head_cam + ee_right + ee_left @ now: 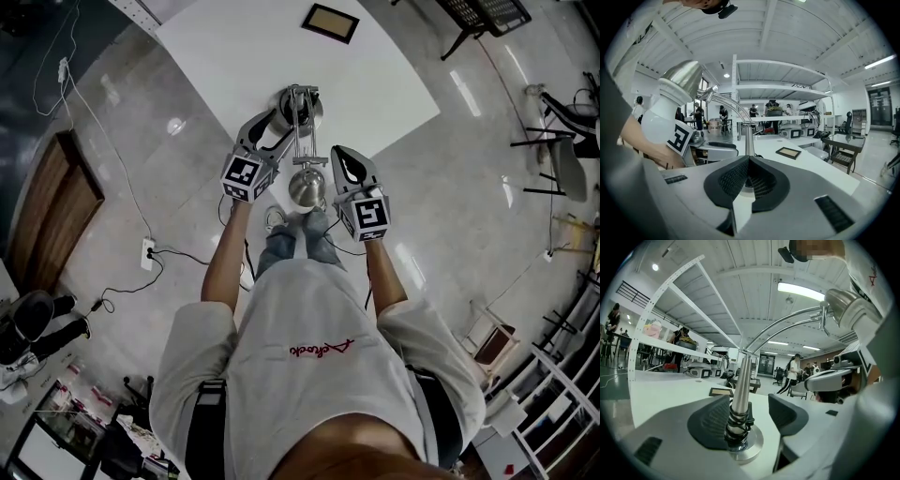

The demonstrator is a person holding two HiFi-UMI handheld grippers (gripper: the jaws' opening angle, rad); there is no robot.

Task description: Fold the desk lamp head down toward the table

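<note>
White flat counter [234,56] across the upper middle of the head view. Near its lower corner, a brushed-metal desk lamp: round base [746,446] on the counter, tapered stem [740,390] upright, twin curved rods arching to a cone-shaped metal lamp head [307,186] at frame centre. Head not yet folded, high in the upper right of the left gripper view and the upper left of the right gripper view.

Left claw [750,416] spread wide, low around the stem just above the base, the stem between the pads with the right pad clearly apart from it. No clamping. Right claw [749,159] closed tight on nothing, aimed at the stem from nearby, short of the lamp head. Beyond the lamp, a small dark-framed flat plaque [329,22] lying on the counter, well apart.

Likely trouble: with nothing clamping the stem, pressing the head down could tip the lamp or slide its base across the smooth counter. Pushing with a closed claw tip on the sloping polished cone risks a slip sideways. Possibly also a sudden drop of the head onto the left claw, given a loose joint.
</note>
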